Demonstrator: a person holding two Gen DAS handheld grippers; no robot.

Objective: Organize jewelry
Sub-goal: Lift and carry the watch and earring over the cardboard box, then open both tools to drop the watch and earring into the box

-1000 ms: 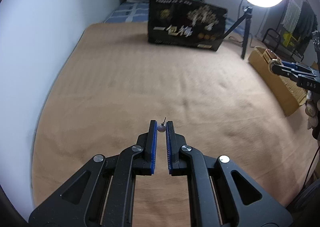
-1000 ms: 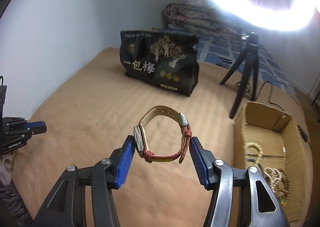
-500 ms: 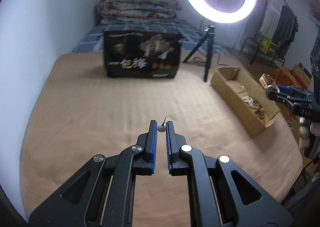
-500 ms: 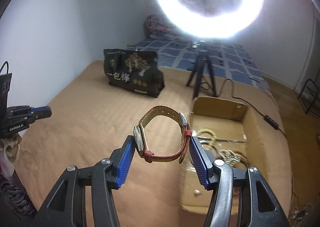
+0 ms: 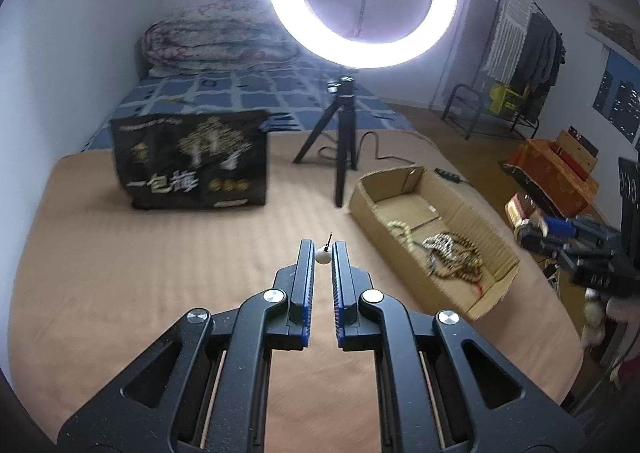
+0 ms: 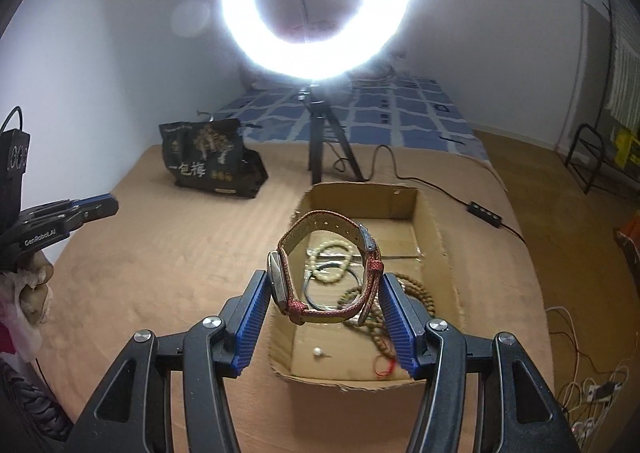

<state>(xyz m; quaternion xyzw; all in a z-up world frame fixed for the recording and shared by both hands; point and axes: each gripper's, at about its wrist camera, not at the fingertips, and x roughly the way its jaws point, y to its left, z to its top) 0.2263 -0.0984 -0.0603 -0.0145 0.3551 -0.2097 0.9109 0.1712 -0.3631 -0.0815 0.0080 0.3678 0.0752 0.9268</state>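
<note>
Your left gripper (image 5: 322, 253) was clamped on a pearl earring (image 5: 322, 255) above the tan blanket (image 5: 120, 273). Your right gripper (image 6: 324, 293) pinched a red-strapped watch (image 6: 326, 265) between its blue pads, hanging over the cardboard box (image 6: 436, 237) that held bead bracelets (image 6: 332, 253) and another earring (image 6: 319, 352).
</note>
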